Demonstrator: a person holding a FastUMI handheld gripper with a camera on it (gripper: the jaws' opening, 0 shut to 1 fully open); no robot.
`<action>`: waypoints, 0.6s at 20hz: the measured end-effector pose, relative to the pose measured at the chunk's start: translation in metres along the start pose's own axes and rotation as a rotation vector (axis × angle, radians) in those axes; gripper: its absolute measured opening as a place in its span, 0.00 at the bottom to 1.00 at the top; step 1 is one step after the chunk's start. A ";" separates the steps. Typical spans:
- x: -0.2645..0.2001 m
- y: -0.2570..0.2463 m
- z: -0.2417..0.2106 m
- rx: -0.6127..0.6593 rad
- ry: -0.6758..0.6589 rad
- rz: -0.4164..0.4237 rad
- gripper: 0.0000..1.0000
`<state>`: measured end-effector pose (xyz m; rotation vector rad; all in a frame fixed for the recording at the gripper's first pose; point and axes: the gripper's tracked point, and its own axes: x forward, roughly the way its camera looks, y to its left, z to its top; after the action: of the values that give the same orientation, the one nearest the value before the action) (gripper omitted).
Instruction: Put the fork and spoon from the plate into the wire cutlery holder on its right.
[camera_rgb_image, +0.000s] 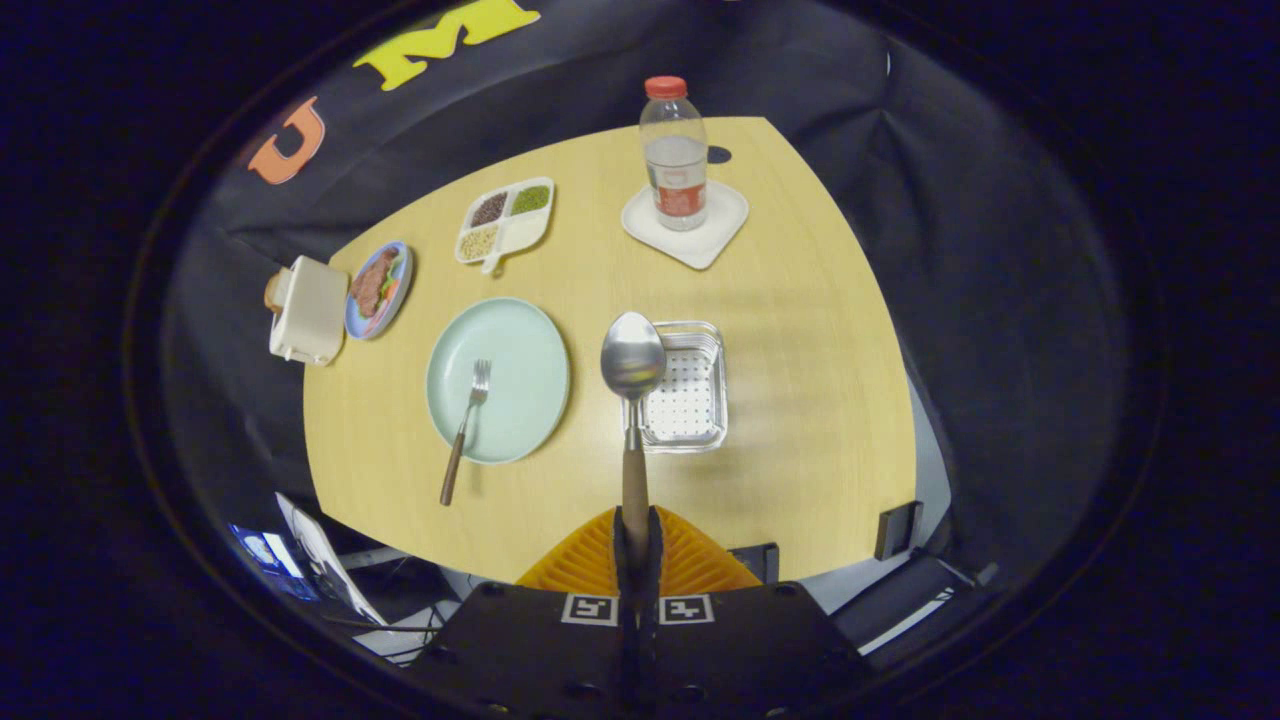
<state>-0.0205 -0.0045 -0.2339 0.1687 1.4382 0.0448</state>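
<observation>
The gripper, low centre, clamps the spoon by its wooden handle, a sound hold since the light, stiff steel bowl looks slippery.

The wooden table carries the pale plate — wire holder right of it, coaster and divided dish beyond it.

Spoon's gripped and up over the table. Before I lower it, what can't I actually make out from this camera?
- Height of the spoon above the holder: the gripper view has no depth cue.
- Spoon handle's end: hidden inside the gripper, shut on it.
- Items under the table's near edge: dark and too small.
- Bottle label: too small.
</observation>
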 end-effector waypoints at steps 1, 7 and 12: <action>0.005 -0.003 -0.005 0.020 0.025 0.006 0.00; 0.026 -0.020 -0.002 0.121 0.090 0.002 0.00; 0.031 -0.024 0.011 0.145 0.089 -0.014 0.05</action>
<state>-0.0070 -0.0256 -0.2661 0.2781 1.5324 -0.0644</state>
